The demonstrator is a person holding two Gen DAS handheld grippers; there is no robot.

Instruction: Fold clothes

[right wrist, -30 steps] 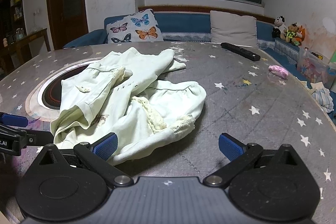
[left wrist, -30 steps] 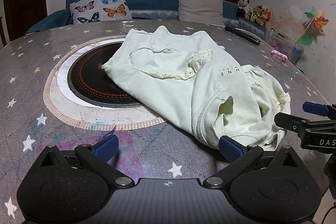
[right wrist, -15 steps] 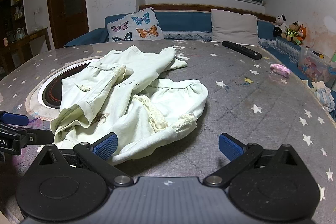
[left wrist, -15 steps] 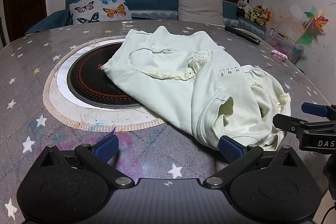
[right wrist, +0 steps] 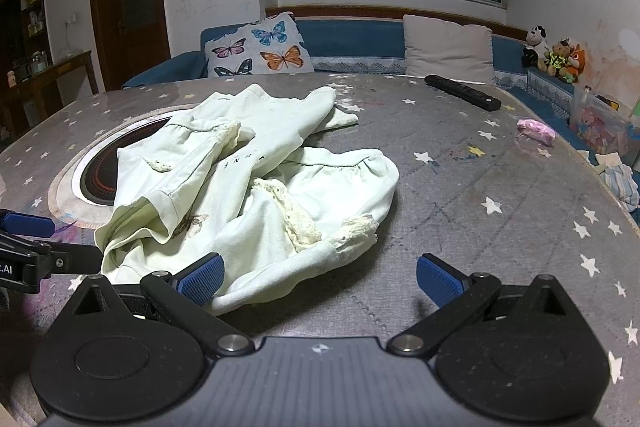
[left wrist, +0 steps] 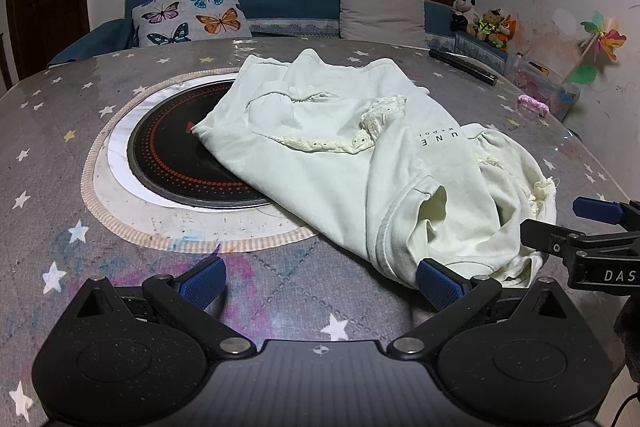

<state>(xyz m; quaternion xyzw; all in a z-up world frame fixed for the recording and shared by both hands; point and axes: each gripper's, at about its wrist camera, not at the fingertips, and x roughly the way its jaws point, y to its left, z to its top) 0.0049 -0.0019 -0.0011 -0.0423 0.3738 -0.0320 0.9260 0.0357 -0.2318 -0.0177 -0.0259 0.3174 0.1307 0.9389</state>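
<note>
A pale green garment (left wrist: 352,163) with cream lace trim lies crumpled on the grey star-print table (left wrist: 52,155); part of it covers the round black cooktop (left wrist: 176,155). In the left wrist view my left gripper (left wrist: 320,281) is open just short of the garment's near hem, its right fingertip by the cloth. My right gripper's fingers (left wrist: 576,227) show at the right edge beside the garment. In the right wrist view the garment (right wrist: 248,187) lies ahead and left. My right gripper (right wrist: 318,277) is open, its left fingertip at the near fold. The left gripper's fingers (right wrist: 36,239) show at the left.
A black remote (right wrist: 462,91) and a pink lump (right wrist: 536,131) lie on the far right of the table. A blue sofa with a butterfly cushion (right wrist: 260,49) and a beige cushion (right wrist: 448,49) stands behind. Plush toys (right wrist: 556,57) and a toy bin sit at right.
Both grippers stay open and nearly still. The right wrist view has shifted slightly, and the garment lies unchanged.
</note>
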